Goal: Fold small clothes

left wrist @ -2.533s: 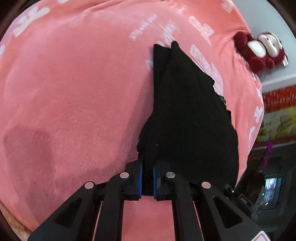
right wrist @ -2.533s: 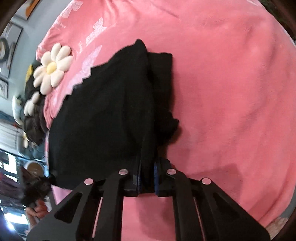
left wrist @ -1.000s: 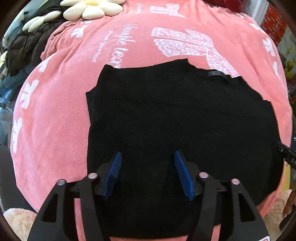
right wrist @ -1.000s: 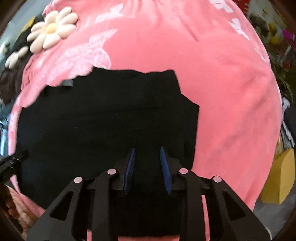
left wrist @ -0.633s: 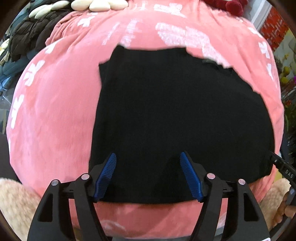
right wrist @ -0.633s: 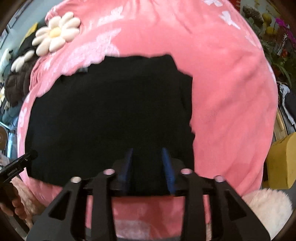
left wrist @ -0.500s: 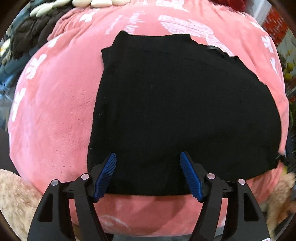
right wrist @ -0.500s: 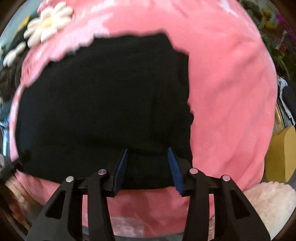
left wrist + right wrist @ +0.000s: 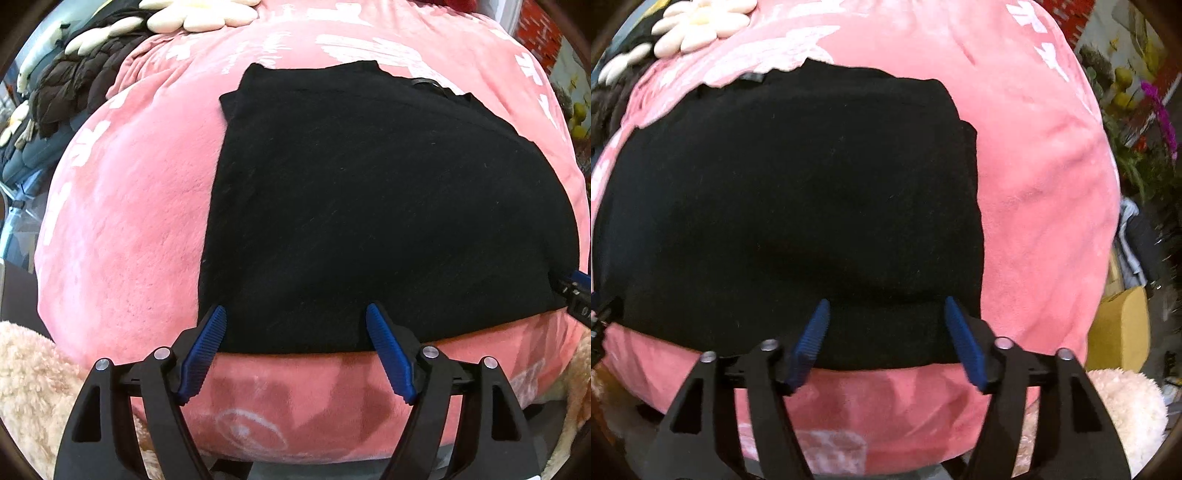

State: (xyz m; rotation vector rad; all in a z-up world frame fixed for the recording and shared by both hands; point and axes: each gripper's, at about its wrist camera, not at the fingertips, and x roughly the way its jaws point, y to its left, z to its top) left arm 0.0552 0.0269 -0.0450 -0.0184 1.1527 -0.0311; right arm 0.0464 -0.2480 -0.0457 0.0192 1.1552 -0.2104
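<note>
Over the near left corner of the garment (image 9: 369, 199) hung the left gripper (image 9: 297, 332), its fingers (image 9: 207, 343) wide and holding nothing; the black garment lay flat in the middle of a pink blanket (image 9: 125, 229), with its near hem just short of the blanket's near edge; at far left sat a dark jacket (image 9: 77, 88) and a daisy cushion (image 9: 199, 16), well apart from the cloth. Further right, a small tag (image 9: 424, 82) showed at the far edge, and a layered fold ran down the left side.

To the right, the right gripper (image 9: 886, 332) hovered over the near right corner, fingers (image 9: 964, 343) likewise wide and empty; the right edge showed stacked layers, and a low ridge crossed the cloth near the hem; a yellow box (image 9: 1123, 328) stood off the blanket at right.

Judged from this, the garment looked partly folded and awaited another fold. The risks were plain: a pinch at the hem might catch only the top layer, so the stack would slide apart on lifting; the plush blanket might be nipped along with the cloth and dragged; if the two sides rose unevenly, the fold would skew; the hem near the blanket's edge could slip off the near side.
</note>
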